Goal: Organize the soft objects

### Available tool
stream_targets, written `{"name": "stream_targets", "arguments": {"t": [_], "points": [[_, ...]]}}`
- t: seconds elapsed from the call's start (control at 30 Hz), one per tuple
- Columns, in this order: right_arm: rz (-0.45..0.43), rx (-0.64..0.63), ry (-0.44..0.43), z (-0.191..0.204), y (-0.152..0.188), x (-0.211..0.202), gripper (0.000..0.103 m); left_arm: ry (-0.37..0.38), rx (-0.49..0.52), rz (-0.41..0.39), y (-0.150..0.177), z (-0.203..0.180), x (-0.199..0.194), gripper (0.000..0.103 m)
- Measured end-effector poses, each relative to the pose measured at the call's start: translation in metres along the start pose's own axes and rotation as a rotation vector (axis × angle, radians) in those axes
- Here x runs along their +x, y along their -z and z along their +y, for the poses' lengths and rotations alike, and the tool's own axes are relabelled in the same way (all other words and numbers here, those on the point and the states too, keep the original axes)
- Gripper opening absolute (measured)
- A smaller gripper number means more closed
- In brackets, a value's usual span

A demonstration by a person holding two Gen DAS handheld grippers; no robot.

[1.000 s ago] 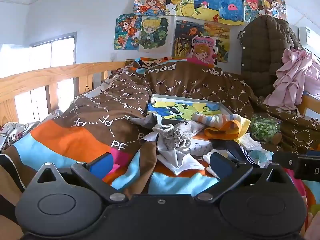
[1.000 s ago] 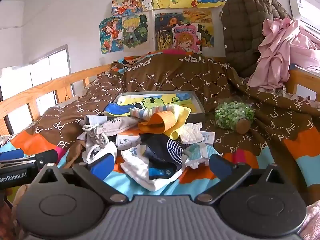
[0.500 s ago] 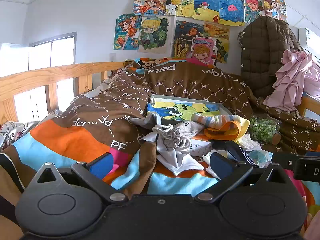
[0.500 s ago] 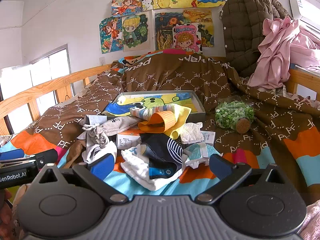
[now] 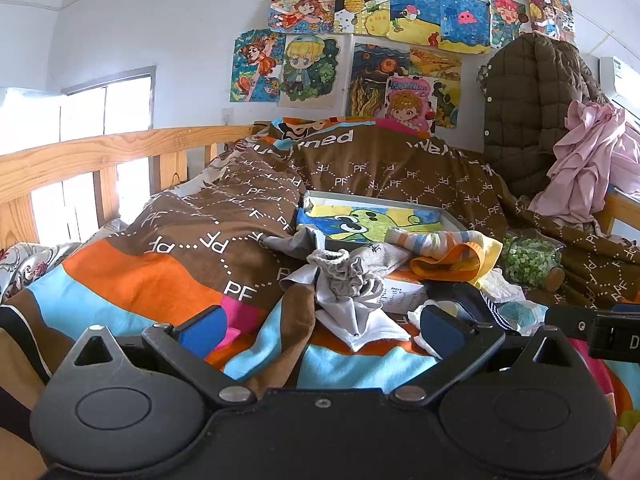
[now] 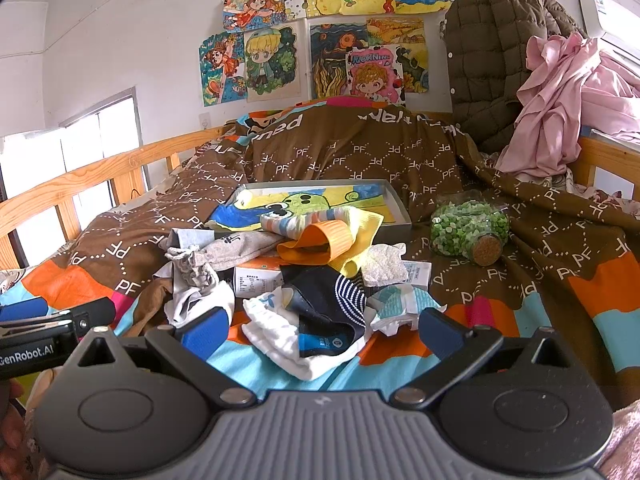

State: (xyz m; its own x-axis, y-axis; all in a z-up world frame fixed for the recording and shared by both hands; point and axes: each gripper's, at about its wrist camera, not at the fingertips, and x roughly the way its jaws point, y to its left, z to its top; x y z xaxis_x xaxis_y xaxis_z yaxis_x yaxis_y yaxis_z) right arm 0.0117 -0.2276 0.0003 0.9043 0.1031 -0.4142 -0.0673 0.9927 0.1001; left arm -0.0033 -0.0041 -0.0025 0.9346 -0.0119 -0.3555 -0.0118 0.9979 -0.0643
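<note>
A heap of socks lies on the bed quilt in front of a shallow grey tray lined with a cartoon drawing. In the heap are grey socks, an orange and yellow striped sock, a black and blue striped sock and a white sock. My left gripper is open and empty, just short of the grey socks. My right gripper is open and empty, its fingers either side of the white and black socks.
A glass jar of green peas lies on its side right of the heap. A small carton and crumpled tissue sit among the socks. A wooden rail runs along the left. A brown jacket and pink cloth hang at right.
Both views have shifted only very slightly. The socks and both grippers stay as they were.
</note>
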Motion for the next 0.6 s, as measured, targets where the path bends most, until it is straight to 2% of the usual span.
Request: {"name": "stream_targets", "arguments": {"t": [0.6], "points": [[0.003,0.001,0.000,0.0005,0.0003,0.0009,0.103,-0.001,-0.002,0.001,0.0008,0.0016,0.0001,0.102]]}}
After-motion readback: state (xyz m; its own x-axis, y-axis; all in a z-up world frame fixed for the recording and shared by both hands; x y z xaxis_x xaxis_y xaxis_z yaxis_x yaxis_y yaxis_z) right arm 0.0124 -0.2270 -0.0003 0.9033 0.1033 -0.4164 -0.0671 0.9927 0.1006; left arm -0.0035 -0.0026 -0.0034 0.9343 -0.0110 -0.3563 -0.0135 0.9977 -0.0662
